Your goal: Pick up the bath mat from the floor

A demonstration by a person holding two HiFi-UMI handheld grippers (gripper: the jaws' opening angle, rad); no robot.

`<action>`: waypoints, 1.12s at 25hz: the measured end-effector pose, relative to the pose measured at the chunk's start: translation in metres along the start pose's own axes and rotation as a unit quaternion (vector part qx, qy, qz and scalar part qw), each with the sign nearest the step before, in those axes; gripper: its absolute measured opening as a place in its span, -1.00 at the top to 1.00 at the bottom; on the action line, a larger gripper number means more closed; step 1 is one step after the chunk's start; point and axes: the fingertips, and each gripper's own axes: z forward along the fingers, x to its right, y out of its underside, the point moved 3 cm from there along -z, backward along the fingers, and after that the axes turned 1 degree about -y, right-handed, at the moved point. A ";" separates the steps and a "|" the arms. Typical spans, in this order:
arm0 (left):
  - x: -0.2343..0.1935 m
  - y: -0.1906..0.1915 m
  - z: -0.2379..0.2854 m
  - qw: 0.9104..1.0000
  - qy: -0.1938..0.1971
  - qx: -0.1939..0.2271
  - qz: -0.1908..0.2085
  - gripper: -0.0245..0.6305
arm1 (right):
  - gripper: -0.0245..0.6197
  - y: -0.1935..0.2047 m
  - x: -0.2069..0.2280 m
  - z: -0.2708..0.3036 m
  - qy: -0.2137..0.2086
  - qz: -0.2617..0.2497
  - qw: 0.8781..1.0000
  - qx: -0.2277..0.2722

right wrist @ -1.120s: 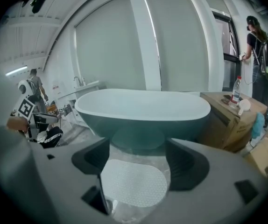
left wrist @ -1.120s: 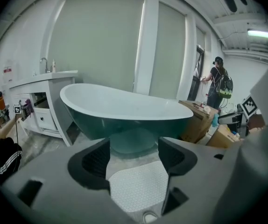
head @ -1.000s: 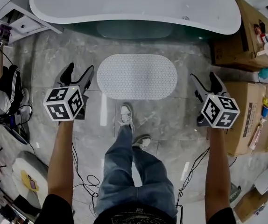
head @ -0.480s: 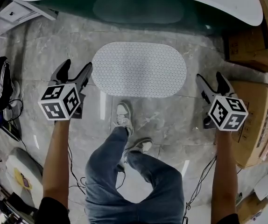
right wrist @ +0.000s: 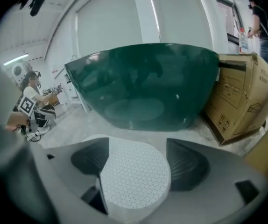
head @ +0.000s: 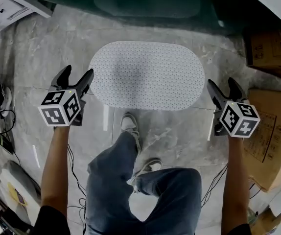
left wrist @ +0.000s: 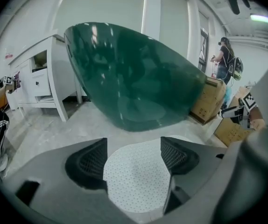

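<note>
As the mat lies flat on the floor at 12 o'clock | step: approach | left gripper at mat's 9 o'clock, jaws spread, just been opening, empty | right gripper at 3 o'clock, spread, empty | next: probably lower and pinch the mat's ends

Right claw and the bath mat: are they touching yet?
Apart. Right gripper view shows the right claw spread open, the bath mat lying flat on the floor beyond, unpinched.

Tools lower, nearer mat; left wider
</note>
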 end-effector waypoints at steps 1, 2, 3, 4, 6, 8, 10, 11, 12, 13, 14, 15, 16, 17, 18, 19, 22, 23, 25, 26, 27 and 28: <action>-0.003 0.010 0.009 1.000 -0.001 0.000 0.001 -0.20 | -0.27 0.009 0.003 0.010 0.001 0.002 1.000 0.002; -0.006 0.020 0.018 1.000 -0.001 -0.001 0.002 -0.20 | -0.27 0.018 0.005 0.020 0.002 0.002 1.000 0.004; -0.008 0.030 0.027 1.000 -0.002 -0.002 0.004 -0.21 | -0.28 0.027 0.007 0.030 0.002 0.001 1.000 0.005; -0.011 0.040 0.035 1.000 -0.002 -0.003 0.007 -0.22 | -0.28 0.036 0.008 0.040 0.001 0.000 1.000 0.007; -0.016 0.058 0.052 1.000 -0.003 -0.007 0.015 -0.23 | -0.29 0.053 0.011 0.058 0.001 0.002 1.000 0.011; -0.020 0.075 0.067 1.000 -0.003 -0.010 0.023 -0.24 | -0.29 0.069 0.016 0.074 0.002 0.004 1.000 0.013; -0.024 0.089 0.081 1.000 -0.003 -0.014 0.028 -0.26 | -0.30 0.084 0.021 0.089 0.003 0.004 1.000 0.015; -0.026 0.095 0.087 0.999 -0.003 -0.016 0.028 -0.27 | -0.31 0.090 0.023 0.095 0.003 0.004 1.000 0.017; -0.029 0.102 0.093 1.000 -0.002 -0.017 0.024 -0.29 | -0.32 0.095 0.025 0.101 0.003 0.006 1.000 0.018; -0.032 0.108 0.098 1.000 -0.002 -0.018 0.018 -0.29 | -0.32 0.100 0.027 0.107 0.003 0.008 1.000 0.018; -0.036 0.113 0.103 1.000 -0.004 -0.019 0.010 -0.29 | -0.32 0.105 0.030 0.113 0.004 0.011 1.000 0.017; -0.040 0.120 0.107 1.000 -0.006 -0.021 0.001 -0.29 | -0.32 0.111 0.032 0.119 0.005 0.013 1.000 0.014; -0.044 0.126 0.112 1.000 -0.007 -0.025 -0.006 -0.29 | -0.32 0.116 0.034 0.125 0.005 0.014 1.000 0.010; -0.047 0.133 0.116 0.999 -0.007 -0.030 -0.010 -0.31 | -0.33 0.121 0.036 0.130 0.006 0.014 1.000 0.005; -0.051 0.139 0.121 0.999 -0.006 -0.036 -0.011 -0.32 | -0.33 0.125 0.037 0.134 0.008 0.014 1.000 0.000; -0.054 0.145 0.126 0.999 -0.006 -0.042 -0.010 -0.32 | -0.34 0.129 0.039 0.138 0.009 0.014 1.000 -0.005; -0.064 0.166 0.139 0.998 -0.002 -0.055 -0.030 -0.33 | -0.34 0.141 0.042 0.150 0.013 0.018 1.000 -0.014; -0.067 0.172 0.143 0.998 0.000 -0.057 -0.039 -0.33 | -0.34 0.145 0.043 0.154 0.014 0.021 1.000 -0.016; -0.069 0.182 0.153 0.997 0.005 -0.063 -0.044 -0.35 | -0.34 0.153 0.049 0.160 0.018 0.028 0.999 -0.023; -0.070 0.188 0.158 0.997 0.007 -0.069 -0.043 -0.35 | -0.34 0.157 0.052 0.163 0.020 0.029 0.999 -0.028; -0.073 0.194 0.162 0.996 0.008 -0.076 -0.043 -0.36 | -0.34 0.162 0.053 0.166 0.020 0.029 0.999 -0.034; -0.078 0.199 0.163 0.996 0.006 -0.083 -0.044 -0.37 | -0.34 0.166 0.053 0.171 0.019 0.029 0.999 -0.039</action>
